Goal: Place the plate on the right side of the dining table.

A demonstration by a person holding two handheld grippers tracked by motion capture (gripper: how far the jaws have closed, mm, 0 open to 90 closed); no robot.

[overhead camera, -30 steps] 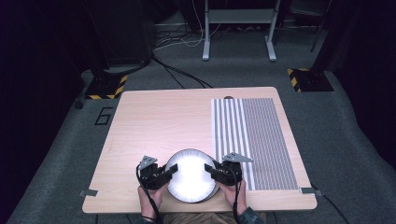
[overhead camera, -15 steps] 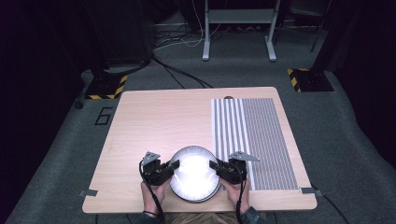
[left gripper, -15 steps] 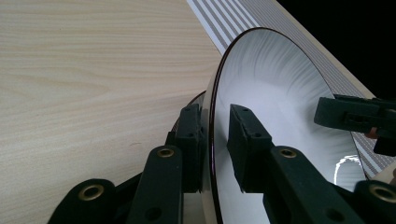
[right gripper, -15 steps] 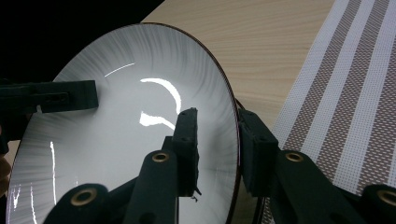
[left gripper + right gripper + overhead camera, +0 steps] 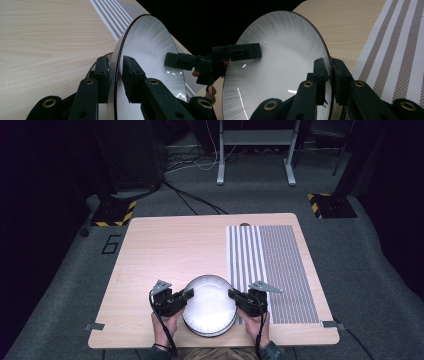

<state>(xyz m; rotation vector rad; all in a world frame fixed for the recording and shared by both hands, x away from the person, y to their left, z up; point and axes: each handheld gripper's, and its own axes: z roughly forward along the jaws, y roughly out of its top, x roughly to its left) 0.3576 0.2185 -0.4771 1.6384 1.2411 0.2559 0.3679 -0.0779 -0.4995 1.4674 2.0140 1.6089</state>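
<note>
Item: white plate [image 5: 209, 304] with a thin dark rim, at the near edge of the counter [image 5: 165, 245], about midway along it, its right side just beside the striped placemat [image 5: 272, 270].

Grip: left tool [image 5: 187, 294] clamped on the plate's left rim, right tool [image 5: 233, 293] clamped on its right rim. Both sets of jaws have just been closing, with the rim between them.

Progress: both grasps look made; the carry, judged to end on the placemat, is still to do. The plate appears lifted, with another dark rim beneath it, though whether that is a second plate or a shadow is hard to tell.

High view: gives the plate's place on the counter, the placemat along the right side, the floor and stands beyond the far edge.

Left gripper view: pads on either face of the rim [image 5: 115, 75], plate on edge, the other tool [image 5: 175, 61] on its far side.

Right gripper view: the same pinch [image 5: 330, 77], fine grey radial brushing on the plate face [image 5: 279, 57], placemat weave [image 5: 397, 50].
</note>
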